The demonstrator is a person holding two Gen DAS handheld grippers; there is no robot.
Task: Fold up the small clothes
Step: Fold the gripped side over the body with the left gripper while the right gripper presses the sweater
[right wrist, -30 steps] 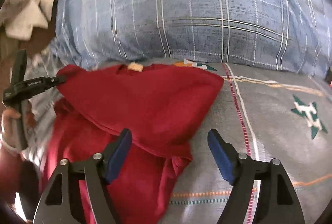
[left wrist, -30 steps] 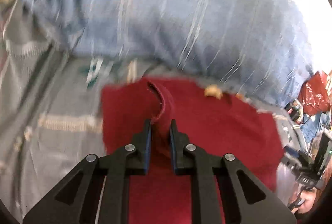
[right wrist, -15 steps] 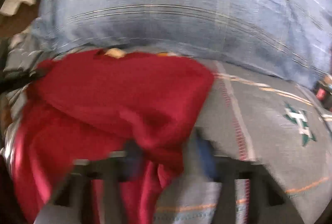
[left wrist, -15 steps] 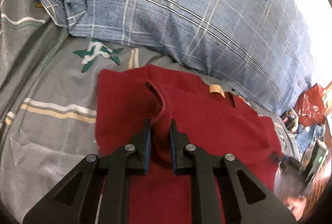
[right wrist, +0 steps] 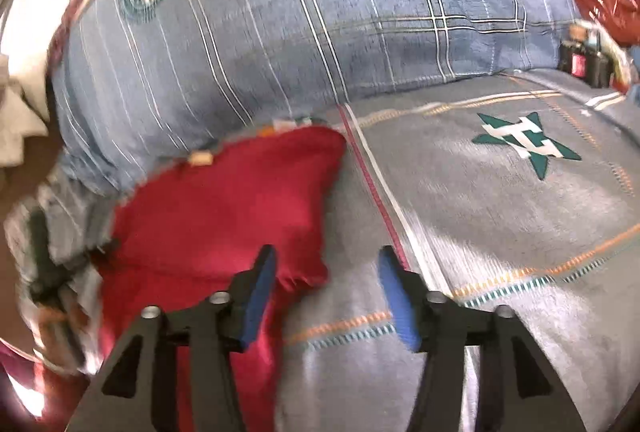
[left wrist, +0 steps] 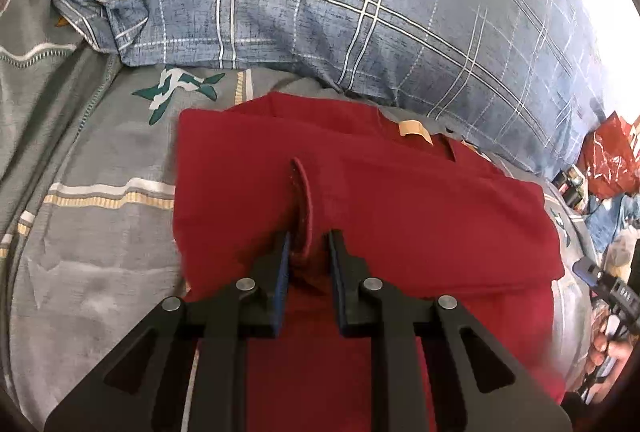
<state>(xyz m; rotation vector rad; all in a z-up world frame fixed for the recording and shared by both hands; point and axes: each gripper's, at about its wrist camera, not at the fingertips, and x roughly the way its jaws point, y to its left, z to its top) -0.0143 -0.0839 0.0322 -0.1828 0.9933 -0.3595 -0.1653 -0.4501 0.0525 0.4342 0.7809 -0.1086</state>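
A red garment lies partly folded on the grey bedspread, with a tan label near its far edge. My left gripper is shut on a raised fold of the red cloth. In the right wrist view the red garment lies at the left. My right gripper is open and empty, with its left finger over the garment's right corner and its right finger over the grey bedspread.
A large blue plaid pillow lies just behind the garment and also shows in the right wrist view. A red plastic bag and small clutter sit past the bed's right side.
My left gripper has lowered the held fold onto the garment, which now lies flatter. My right gripper has swung right and shows more bedspread; it is still open.
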